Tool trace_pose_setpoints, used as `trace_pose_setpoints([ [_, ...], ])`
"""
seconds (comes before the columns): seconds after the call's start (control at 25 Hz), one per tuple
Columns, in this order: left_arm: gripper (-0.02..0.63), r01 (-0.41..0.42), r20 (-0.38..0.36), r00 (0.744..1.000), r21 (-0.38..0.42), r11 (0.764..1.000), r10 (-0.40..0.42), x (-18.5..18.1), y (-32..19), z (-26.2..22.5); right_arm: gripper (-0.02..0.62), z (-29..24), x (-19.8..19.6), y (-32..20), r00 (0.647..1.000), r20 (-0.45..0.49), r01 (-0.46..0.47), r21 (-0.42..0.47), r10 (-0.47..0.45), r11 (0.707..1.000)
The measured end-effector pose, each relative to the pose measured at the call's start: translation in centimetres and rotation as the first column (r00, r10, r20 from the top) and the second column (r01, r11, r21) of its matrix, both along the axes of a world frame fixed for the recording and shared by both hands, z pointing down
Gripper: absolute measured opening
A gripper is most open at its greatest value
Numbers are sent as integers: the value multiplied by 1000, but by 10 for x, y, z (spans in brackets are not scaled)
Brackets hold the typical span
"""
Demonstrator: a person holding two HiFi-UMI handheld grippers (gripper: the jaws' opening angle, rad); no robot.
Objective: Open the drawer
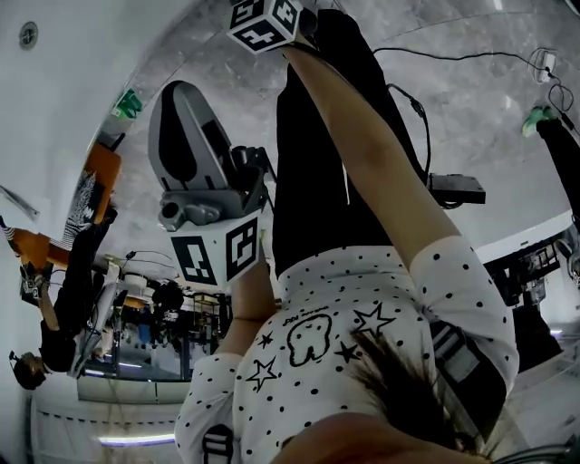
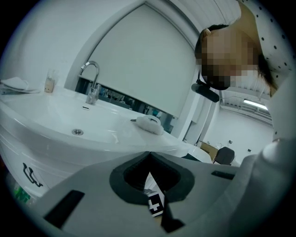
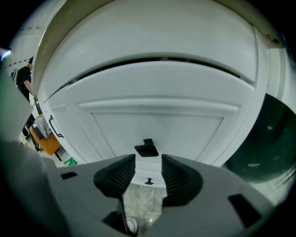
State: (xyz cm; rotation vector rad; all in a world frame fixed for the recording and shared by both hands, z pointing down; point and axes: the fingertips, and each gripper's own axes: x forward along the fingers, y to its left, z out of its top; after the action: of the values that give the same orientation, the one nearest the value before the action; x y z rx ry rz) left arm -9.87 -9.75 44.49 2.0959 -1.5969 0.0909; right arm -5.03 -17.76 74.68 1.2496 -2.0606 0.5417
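The right gripper view shows a white cabinet front with a recessed drawer panel and a small black handle at its lower edge. My right gripper is open, and its ribbed pads stand just short of the handle, one on each side of it, with nothing between them. A smaller black knob shows lower down in the gap. My left gripper is shut and empty, aimed over a white sink counter. In the head view the left gripper hangs beside the person's body. Only the right gripper's marker cube shows there.
A chrome faucet, a small bottle and a white lump stand on the sink counter. An orange chair is left of the cabinet, and dark floor is to its right. Other people stand farther off.
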Motion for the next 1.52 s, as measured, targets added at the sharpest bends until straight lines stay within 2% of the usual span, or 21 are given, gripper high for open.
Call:
trace_pose_setpoints([
  [0.12,5,4,-5,1000,-3,1000,-4,-1,-1,7,179,3,-8,-3,1000,2,13,15,-13,1000],
  [0.32,5,14,-17,1000,-15,1000,-15,-1,1,9,179,6,-10,-14,1000,-15,-19,20,19,1000],
  [0.48,5,21,-16,1000,-24,999,-21,-5,1,11,152,6,-8,-14,998,-44,-39,31,40,999],
  [1.52,5,49,-26,998,-18,999,-50,-11,8,14,143,10,-5,4,997,-76,-8,26,10,1000],
])
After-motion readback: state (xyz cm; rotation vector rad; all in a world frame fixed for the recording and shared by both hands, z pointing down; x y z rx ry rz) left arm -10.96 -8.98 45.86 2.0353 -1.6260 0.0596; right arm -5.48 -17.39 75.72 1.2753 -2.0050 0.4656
